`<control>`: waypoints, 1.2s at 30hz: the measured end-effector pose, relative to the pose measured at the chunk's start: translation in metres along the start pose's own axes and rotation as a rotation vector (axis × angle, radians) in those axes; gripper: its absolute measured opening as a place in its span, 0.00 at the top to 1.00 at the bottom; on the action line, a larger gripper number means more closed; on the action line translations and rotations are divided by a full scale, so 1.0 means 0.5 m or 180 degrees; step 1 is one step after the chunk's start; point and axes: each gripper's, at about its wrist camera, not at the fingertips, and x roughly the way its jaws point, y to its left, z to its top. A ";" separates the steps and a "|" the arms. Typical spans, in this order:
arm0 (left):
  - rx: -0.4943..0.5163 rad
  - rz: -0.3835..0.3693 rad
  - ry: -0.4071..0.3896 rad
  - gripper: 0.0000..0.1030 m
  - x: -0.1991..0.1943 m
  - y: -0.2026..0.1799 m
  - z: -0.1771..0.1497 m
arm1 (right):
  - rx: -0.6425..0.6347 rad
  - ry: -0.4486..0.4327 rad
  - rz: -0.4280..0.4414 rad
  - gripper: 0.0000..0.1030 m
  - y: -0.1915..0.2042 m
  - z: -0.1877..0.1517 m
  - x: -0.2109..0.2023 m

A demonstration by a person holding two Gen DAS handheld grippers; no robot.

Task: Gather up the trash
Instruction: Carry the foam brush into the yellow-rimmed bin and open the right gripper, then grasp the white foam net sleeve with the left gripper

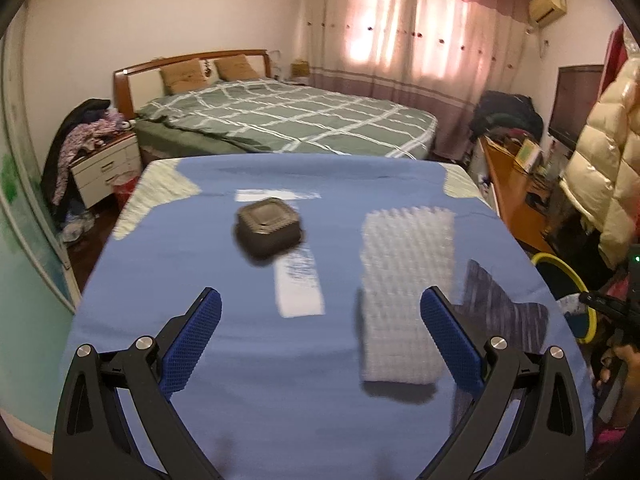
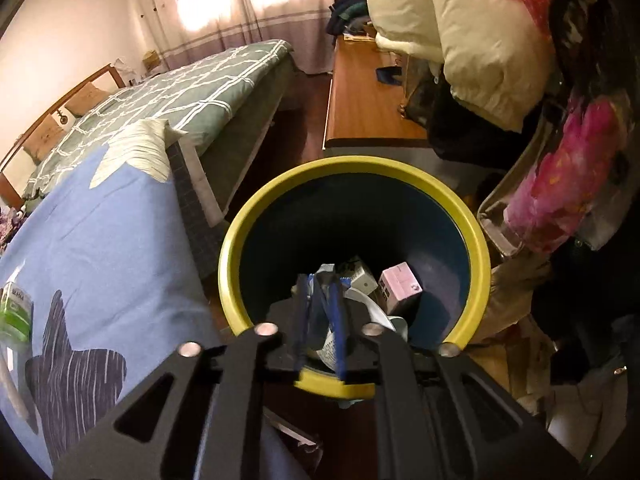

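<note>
The right gripper (image 2: 320, 312) hangs over the yellow-rimmed bin (image 2: 478, 240), fingers narrowly parted and empty; boxes lie inside. The left gripper (image 1: 320, 312), wide open and empty, faces the worktop (image 1: 240, 360), where a dark square container (image 1: 269, 231), white foam sheet (image 1: 404, 280) and paper slip (image 1: 300, 284) remain. Its hasty approach risks pushing the flat slip rather than lifting it.

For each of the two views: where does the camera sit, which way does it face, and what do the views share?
Left wrist: on the left hand-held gripper, angled down over the blue cloth; open fingers show.
Right wrist: on the right hand-held gripper, looking down into the yellow-rimmed bin; its fingers show.
Shared: cloth, bin, green bed.
</note>
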 end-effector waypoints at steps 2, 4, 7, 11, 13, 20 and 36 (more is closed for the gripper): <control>0.0046 -0.0028 0.0031 0.05 0.005 -0.021 -0.001 | 0.0011 -0.0064 0.0004 0.56 -0.002 -0.001 -0.008; 0.0097 -0.0055 0.0066 0.05 0.013 -0.042 -0.001 | -0.0003 -0.0094 -0.0001 0.56 0.002 -0.002 -0.014; 0.0156 -0.0077 0.0111 0.05 0.026 -0.064 -0.001 | -0.0015 -0.0103 0.0027 0.53 0.007 -0.003 -0.017; 0.0206 -0.0098 0.0196 0.05 0.050 -0.085 -0.003 | -0.0058 -0.0116 0.0063 0.51 0.012 -0.004 -0.016; 0.0239 -0.0067 0.0243 0.05 0.066 -0.093 -0.003 | -0.0062 -0.0123 0.0077 0.51 0.013 -0.003 -0.017; 0.0307 -0.0024 0.0457 0.05 0.130 -0.111 -0.003 | -0.0046 -0.0090 0.0164 0.51 0.011 -0.002 -0.013; 0.0246 -0.0260 0.0771 0.23 0.189 -0.096 -0.007 | -0.0071 -0.0055 0.0243 0.51 0.019 -0.001 -0.007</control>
